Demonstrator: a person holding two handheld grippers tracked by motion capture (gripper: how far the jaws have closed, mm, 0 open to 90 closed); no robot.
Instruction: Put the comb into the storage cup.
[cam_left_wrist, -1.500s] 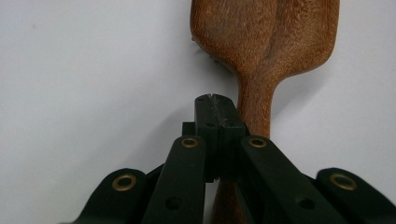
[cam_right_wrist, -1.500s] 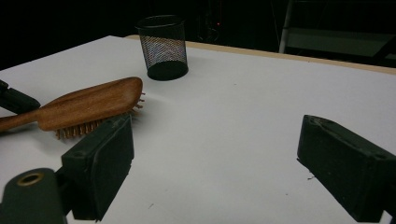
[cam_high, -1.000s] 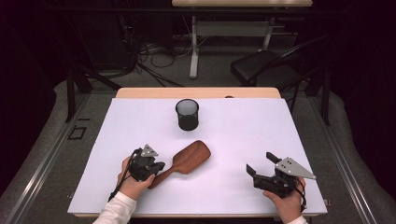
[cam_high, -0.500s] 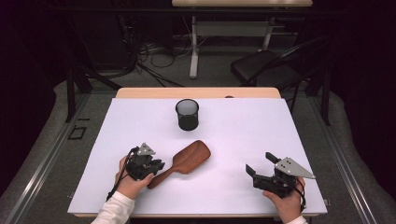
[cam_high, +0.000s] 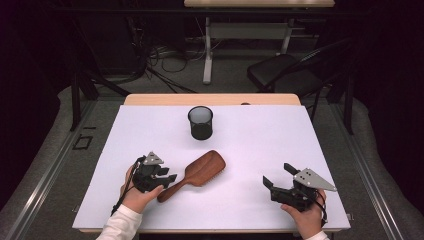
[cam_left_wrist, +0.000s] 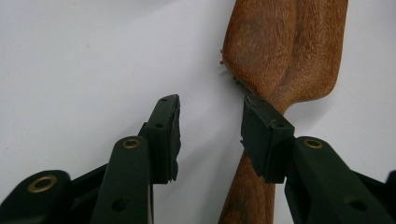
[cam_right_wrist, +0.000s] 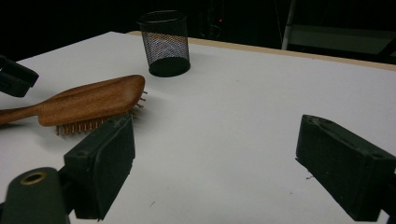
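Note:
A brown wooden hairbrush (cam_high: 200, 171) lies bristles down on the white table top (cam_high: 260, 145), its handle pointing toward the near left. My left gripper (cam_high: 169, 178) is open at the handle. In the left gripper view, the left gripper (cam_left_wrist: 212, 116) has its right jaw over the brush's neck while the handle (cam_left_wrist: 245, 196) runs partly into the gap; the brush head (cam_left_wrist: 285, 46) lies beyond. My right gripper (cam_high: 276, 179) rests open near the front right with nothing between its fingers. From the right gripper (cam_right_wrist: 219, 154) I see the hairbrush (cam_right_wrist: 88, 100) at left.
A black mesh cup (cam_high: 200, 122) stands upright at the back middle of the table, also seen as the mesh cup (cam_right_wrist: 166, 42) beyond the brush. A dark chair (cam_high: 285, 75) and cables sit on the floor behind the table.
The left gripper has shifted very slightly at the brush handle. The hairbrush, the cup and the right gripper stay where they were.

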